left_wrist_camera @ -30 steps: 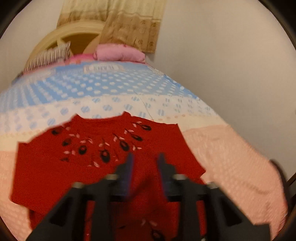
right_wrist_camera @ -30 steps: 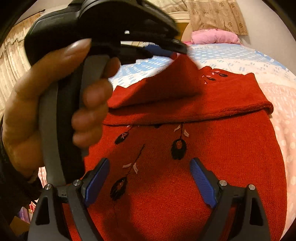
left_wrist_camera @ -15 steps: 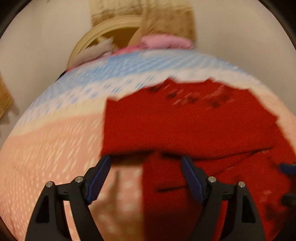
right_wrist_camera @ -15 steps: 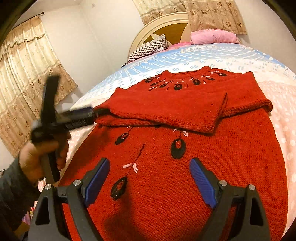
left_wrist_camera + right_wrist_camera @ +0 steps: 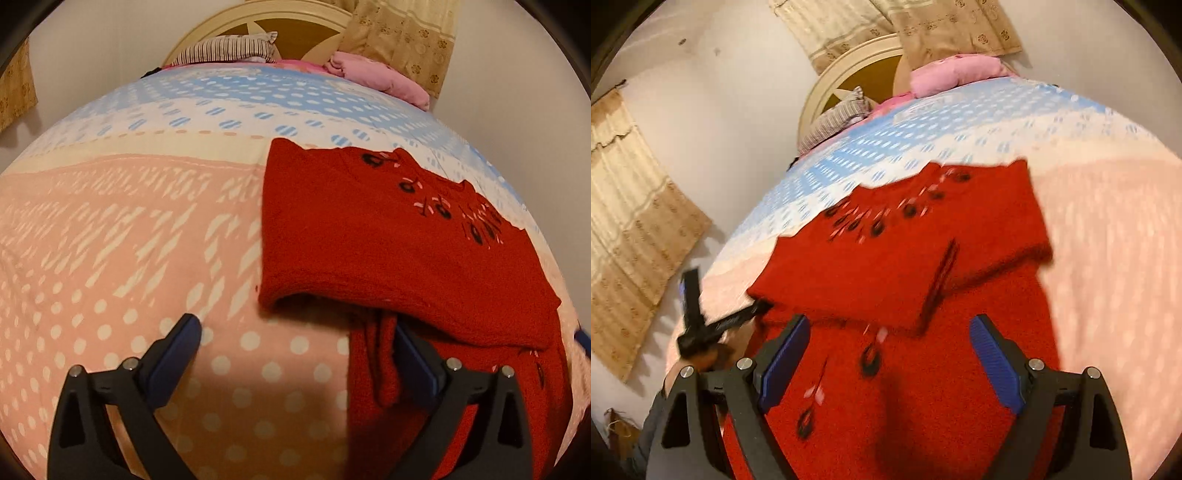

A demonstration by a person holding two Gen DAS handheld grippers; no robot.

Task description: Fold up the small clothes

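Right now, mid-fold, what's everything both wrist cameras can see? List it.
sweater: one, red with dark embroidered motifs, flat on the bed, both sleeves folded across the chest.
bedspread: one, pink, cream and blue with white dots, under the sweater.
pink pillow: one, at the head of the bed.
striped pillow: one, grey and white, beside the pink one.
headboard: one, cream, round, behind the pillows.
curtains: beige, on the walls.
left gripper: black, blue pads, jaws opening, at the sweater's folded left edge, nothing pinched.
right gripper: black, blue pads, open above the sweater's lower body.
hand: one, on the left gripper.
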